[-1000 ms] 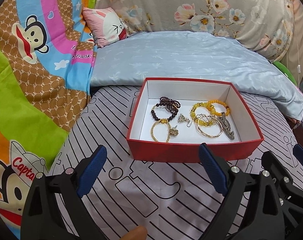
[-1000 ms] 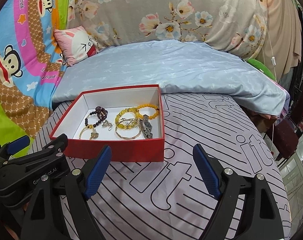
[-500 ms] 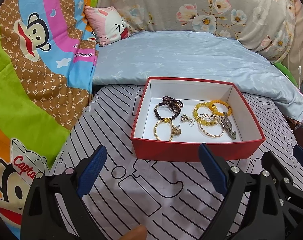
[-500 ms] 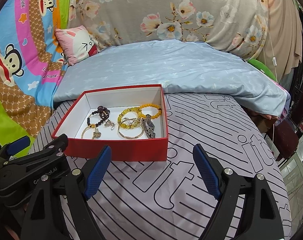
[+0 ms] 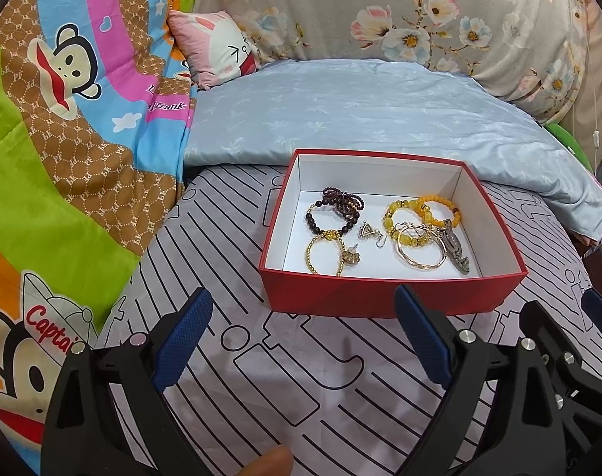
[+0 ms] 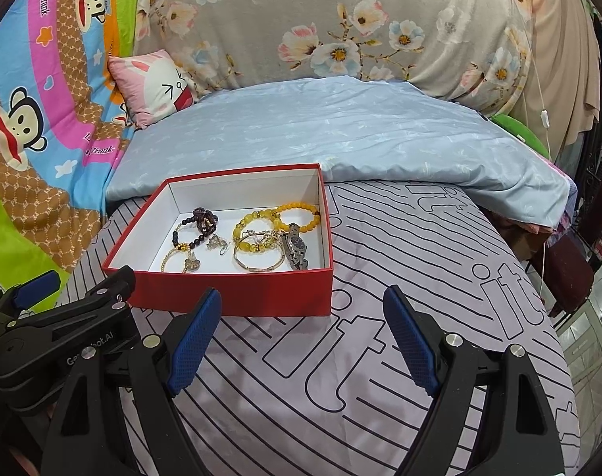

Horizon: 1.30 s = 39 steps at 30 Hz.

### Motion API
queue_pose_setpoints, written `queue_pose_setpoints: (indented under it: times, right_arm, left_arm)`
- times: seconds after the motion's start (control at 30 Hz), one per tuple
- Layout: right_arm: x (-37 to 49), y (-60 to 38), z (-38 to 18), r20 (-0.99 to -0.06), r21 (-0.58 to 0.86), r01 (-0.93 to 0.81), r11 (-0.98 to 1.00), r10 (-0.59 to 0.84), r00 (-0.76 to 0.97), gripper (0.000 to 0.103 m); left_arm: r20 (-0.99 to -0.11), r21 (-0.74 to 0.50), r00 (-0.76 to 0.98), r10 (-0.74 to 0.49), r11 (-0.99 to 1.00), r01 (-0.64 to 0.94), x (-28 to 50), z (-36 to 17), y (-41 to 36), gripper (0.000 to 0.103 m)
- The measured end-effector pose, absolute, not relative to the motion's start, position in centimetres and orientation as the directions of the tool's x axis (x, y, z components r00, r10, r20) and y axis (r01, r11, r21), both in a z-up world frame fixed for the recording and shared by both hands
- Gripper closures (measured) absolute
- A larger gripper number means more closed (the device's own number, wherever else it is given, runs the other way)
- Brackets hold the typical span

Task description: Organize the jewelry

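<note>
Hovering over the bed: left gripper [image 5: 302, 337] and right gripper [image 6: 302, 337], both with jaws wide apart and nothing between the blue pads [image 5: 183, 339]. Neither touches the box.

Red box [image 5: 380, 295], white inside, sits flat on the striped sheet [image 5: 301, 396], just ahead of both grippers. In the left view it lies ahead and slightly right; in the right view [image 6: 237, 289] it's ahead and left. The right gripper's body shows at the lower right edge of the left view; the left gripper's body at the lower left of the right view, so the two sit side by side.

All jewelry is in the box, loose on the floor:
- dark bead bracelet [image 5: 332, 214] at the back left, bunched with a second dark strand
- gold bead bracelet [image 5: 324, 256] in front of it, touching an earring [image 5: 350, 258]
- small silver earring [image 5: 370, 232] mid-box
- yellow bead bracelets [image 5: 420, 214] at the back right, overlapping each other
- gold bangle [image 5: 420, 256] in front of those, overlapping them
- watch [image 5: 455, 250] along the right wall, touching the bangle

Blue quilt [image 5: 360, 119] lies folded just behind the box. Pink cushion [image 5: 217, 47] sits at the back left, against the floral cover [image 5: 420, 8]. Cartoon monkey blanket [image 5: 62, 119] runs down the left side.

A fingertip [image 5: 269, 462] shows at the bottom edge of the left view.
</note>
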State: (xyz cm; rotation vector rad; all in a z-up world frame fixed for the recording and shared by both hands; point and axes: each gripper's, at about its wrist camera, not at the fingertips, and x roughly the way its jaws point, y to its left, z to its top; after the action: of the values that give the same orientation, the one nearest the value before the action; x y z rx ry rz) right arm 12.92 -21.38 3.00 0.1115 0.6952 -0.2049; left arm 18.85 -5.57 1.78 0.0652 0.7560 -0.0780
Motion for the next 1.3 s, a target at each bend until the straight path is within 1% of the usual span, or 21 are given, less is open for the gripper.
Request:
queue_pose_setpoints:
  times: [1.3]
  right_arm:
    - [13.00,-21.40,3.14,-0.645,0.037,0.220,0.975,-0.145,0.750,0.021]
  left_arm:
    - [-0.681,0.046,0.731,-0.048,0.993,0.108,19.58,2.32,-5.79,0.013]
